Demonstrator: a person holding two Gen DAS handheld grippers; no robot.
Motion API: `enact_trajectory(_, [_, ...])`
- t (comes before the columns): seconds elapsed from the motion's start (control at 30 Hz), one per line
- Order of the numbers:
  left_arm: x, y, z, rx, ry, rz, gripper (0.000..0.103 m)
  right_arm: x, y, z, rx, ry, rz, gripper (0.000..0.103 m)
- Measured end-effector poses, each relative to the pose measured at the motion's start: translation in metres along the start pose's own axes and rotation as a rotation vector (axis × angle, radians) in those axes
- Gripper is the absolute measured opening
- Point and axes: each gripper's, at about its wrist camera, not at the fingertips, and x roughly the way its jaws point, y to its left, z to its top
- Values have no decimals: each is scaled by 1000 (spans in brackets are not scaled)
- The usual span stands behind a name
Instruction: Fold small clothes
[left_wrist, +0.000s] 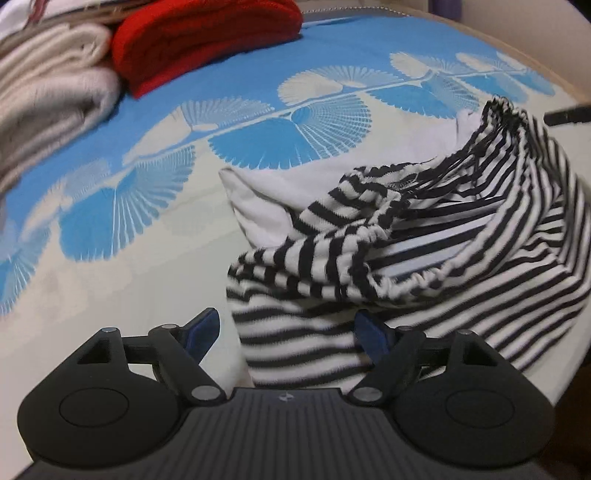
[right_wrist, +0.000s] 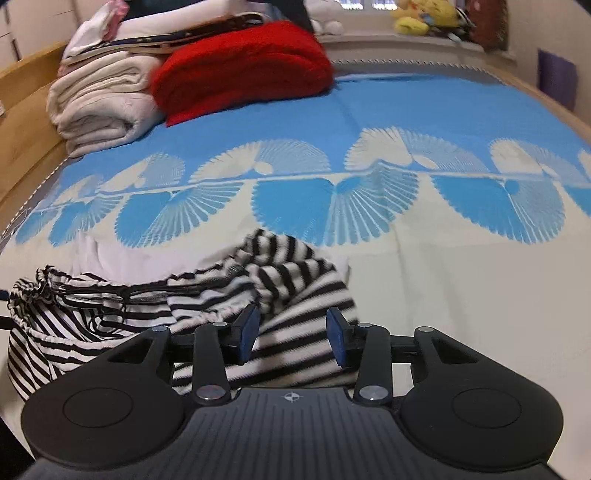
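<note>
A small black-and-white striped garment lies bunched on the bed, with a white cloth under its far side. In the left wrist view my left gripper is open, its blue pads on either side of the garment's near edge. In the right wrist view the same garment lies crumpled at lower left. My right gripper is open, with striped fabric lying between its pads. Neither gripper pinches the cloth.
The bed cover is blue and cream with fan-shaped prints. A folded red knit and a stack of cream blankets sit at the far left. A wooden bed frame runs along the left. Plush toys stand on the far sill.
</note>
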Motion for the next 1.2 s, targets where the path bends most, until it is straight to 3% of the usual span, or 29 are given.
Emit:
enact_trajectory(0.1, [9,-7,8,46,-29,37,84,13,12,3,-43,21,22,44])
enact_trajectory(0.27, [11,-9,29,57,-146,24,83,45,27,9,-78,83,32,44])
enact_trajectory(0.33, [14,-10,34,79,-182,31,72,54,30,13,-77,98,23,44])
enact_trajectory(0.4, [19,-11,42,94,-203,3,38,65,31,18,-62,106,11,44])
enact_trajectory(0.47, [27,-10,49,93,-193,-31,20,76,31,23,-46,115,-17,44])
enact_trajectory(0.5, [31,-7,51,91,-185,-39,14,81,31,25,-37,119,-33,35])
enact_trajectory(0.53, [34,-2,54,81,-188,-42,12,84,29,28,-28,116,-52,16])
enact_trajectory(0.6, [32,13,62,15,-239,-42,9,84,25,35,13,75,-62,9])
enact_trajectory(0.7, [23,44,73,-164,-365,-11,9,70,15,52,113,-51,-56,7])
enact_trajectory(0.77, [25,53,81,-242,-400,4,9,59,7,62,182,-149,-38,7])
enact_trajectory(0.83, [37,53,89,-263,-372,13,9,53,7,72,216,-232,-20,7])
enact_trajectory(0.9, [55,48,97,-243,-302,32,9,63,11,78,207,-234,-63,7])
enact_trajectory(0.97, [77,46,100,-248,-200,40,9,83,10,80,225,-174,-94,7])
enact_trajectory(1.03, [104,50,100,-290,-70,36,16,111,10,78,225,-85,-118,9])
enact_trajectory(1.1, [122,57,95,-351,41,-23,28,135,11,74,211,5,-127,15])
enact_trajectory(1.2, [116,77,93,-414,23,-66,39,141,10,70,224,50,-128,28])
